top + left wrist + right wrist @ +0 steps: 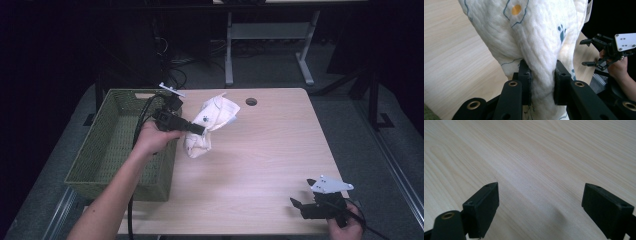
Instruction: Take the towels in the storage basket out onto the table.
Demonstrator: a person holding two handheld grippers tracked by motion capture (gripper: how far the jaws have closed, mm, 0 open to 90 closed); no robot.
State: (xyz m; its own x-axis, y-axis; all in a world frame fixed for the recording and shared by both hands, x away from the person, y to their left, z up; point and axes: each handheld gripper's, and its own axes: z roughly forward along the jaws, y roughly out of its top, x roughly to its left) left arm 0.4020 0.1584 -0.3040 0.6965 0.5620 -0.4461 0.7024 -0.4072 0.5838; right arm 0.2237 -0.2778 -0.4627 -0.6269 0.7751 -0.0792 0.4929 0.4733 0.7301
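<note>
left gripper [200, 128] clamped tight on white printed cloth [212, 120], lifted just right of green basket [122, 145]; carry it left over the rim before releasing; right gripper [300, 202] wide open, empty, near right

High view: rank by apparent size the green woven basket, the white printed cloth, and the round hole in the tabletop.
1. Green woven basket, by far the largest.
2. White printed cloth, bunched and clamped in the left gripper.
3. Round hole in the wooden tabletop, smallest.
</note>
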